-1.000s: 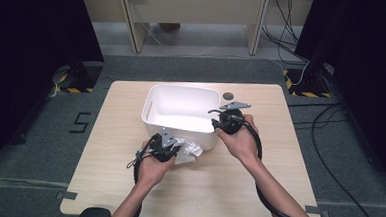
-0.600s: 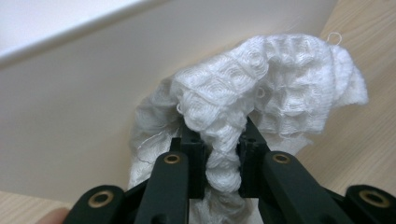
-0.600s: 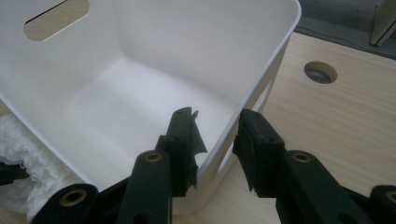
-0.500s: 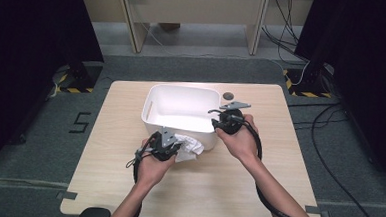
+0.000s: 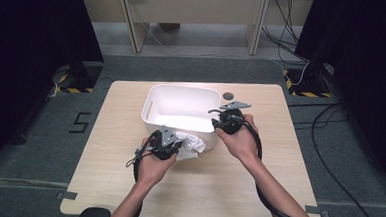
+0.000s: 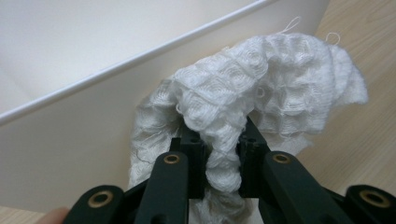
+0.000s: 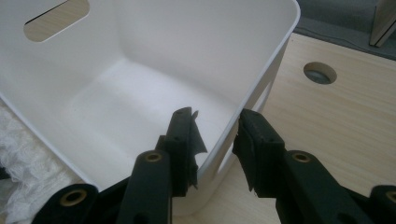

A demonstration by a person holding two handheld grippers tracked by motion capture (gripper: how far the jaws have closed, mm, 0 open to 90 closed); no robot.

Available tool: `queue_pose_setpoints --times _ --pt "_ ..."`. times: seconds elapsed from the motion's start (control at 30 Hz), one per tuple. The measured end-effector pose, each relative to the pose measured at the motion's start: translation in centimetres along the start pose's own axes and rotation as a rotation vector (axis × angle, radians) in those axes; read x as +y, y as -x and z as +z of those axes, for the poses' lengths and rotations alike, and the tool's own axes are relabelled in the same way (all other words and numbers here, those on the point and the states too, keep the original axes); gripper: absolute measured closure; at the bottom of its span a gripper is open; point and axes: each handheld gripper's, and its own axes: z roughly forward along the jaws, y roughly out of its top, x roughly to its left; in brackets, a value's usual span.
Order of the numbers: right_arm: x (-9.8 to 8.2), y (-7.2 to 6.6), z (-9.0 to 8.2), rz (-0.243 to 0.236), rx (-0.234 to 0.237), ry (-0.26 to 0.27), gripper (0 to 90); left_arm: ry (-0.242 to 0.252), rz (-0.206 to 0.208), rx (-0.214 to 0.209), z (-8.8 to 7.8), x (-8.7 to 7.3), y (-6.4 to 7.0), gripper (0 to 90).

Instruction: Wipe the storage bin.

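Pinching white cloth point(image 6: 261, 88) – left fingers point(image 6: 191, 154), right fingers point(image 7: 184, 140) straddling bin wall point(image 7: 243, 112), grip unclear

A white bin point(image 5: 181, 108) is seen on a pale wood-grain table point(image 5: 117, 184), its inside plain and glossy, unpatterned. A white cloth point(image 6: 261, 98) is shown in close-up, woven in a raised waffle pattern of small squares, with loose white threads at its edge. The left gripper point(image 6: 219, 149) is marked out in matt black, brass-coloured rivets dotted along its arms; the same black and brass are repeated on the right gripper point(image 7: 217, 135). A grey plate point(image 5: 235, 105) is picked out on top. A dark grey round hole point(image 7: 320, 73) is noted in the tabletop. Grey carpet point(image 5: 39, 145) is laid around, with a black "5" point(image 5: 80, 122) and yellow-and-black hazard stripes point(image 5: 74, 89) marked on it.
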Motion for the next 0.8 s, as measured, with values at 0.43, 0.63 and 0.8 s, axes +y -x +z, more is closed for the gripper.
queue_pose_setpoints --times 0.43,0.63,0.8 --pt "0.00 0.02 0.01 -0.003 0.000 0.002 66.7 0.010 0.008 0.001 -0.26 0.48 0.29 76.8" --pt "-0.01 0.04 0.03 -0.002 -0.001 0.005 66.7 0.009 0.012 -0.001 -0.31 0.66 0.32 76.8" --pt "-0.02 0.06 0.02 0.001 0.000 0.005 66.7 0.014 0.009 -0.001 -0.31 0.81 0.44 76.8"
